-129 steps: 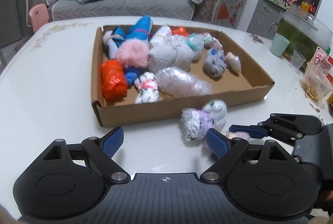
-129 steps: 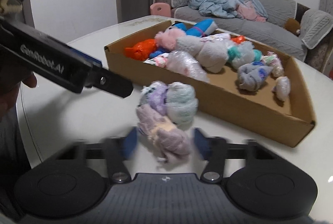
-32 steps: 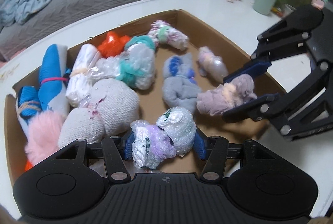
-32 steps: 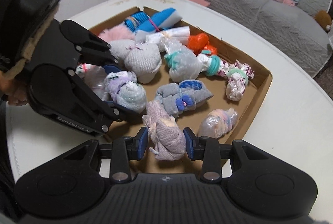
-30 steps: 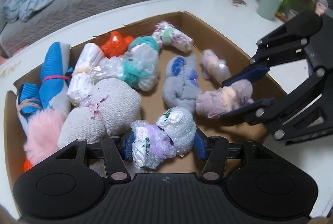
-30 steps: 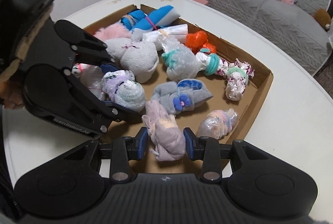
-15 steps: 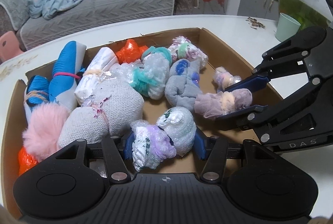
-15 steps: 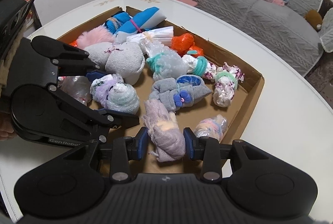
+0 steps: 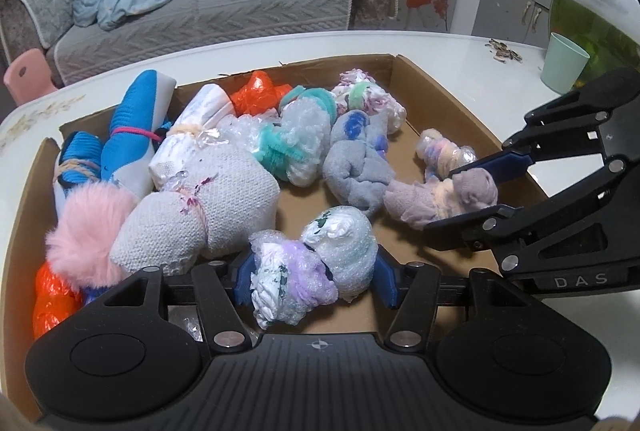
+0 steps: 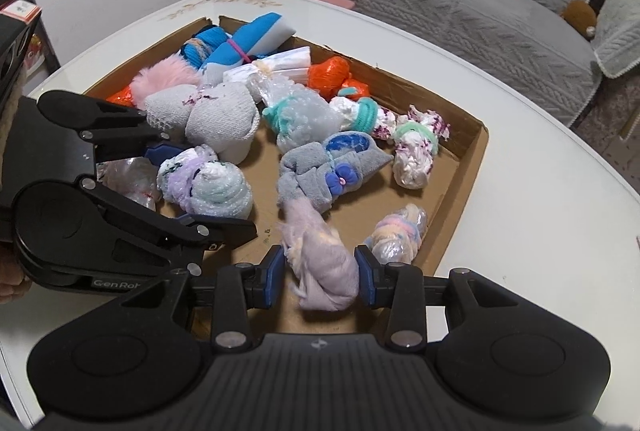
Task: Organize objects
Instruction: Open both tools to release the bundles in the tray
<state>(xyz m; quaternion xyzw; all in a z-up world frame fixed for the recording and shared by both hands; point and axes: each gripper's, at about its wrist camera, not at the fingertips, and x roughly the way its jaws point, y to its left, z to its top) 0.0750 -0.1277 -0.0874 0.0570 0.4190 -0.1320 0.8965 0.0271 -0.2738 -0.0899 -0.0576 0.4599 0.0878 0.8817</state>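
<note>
Hovering over the cardboard box [image 9: 442, 99], the left gripper [image 9: 314, 277] has a bubble-wrapped white and purple bundle [image 9: 316, 267] between its pads as its jaws are opening. Beside it, the right gripper [image 10: 322, 277] clenches a lilac cloth bundle [image 10: 324, 263], near a grey sock roll [image 10: 320, 171] among the bundles inside.

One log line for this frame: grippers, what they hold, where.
left gripper: opening, bubble-wrap bundle between pads | right gripper: shut on purple cloth bundle | both over cardboard box
</note>
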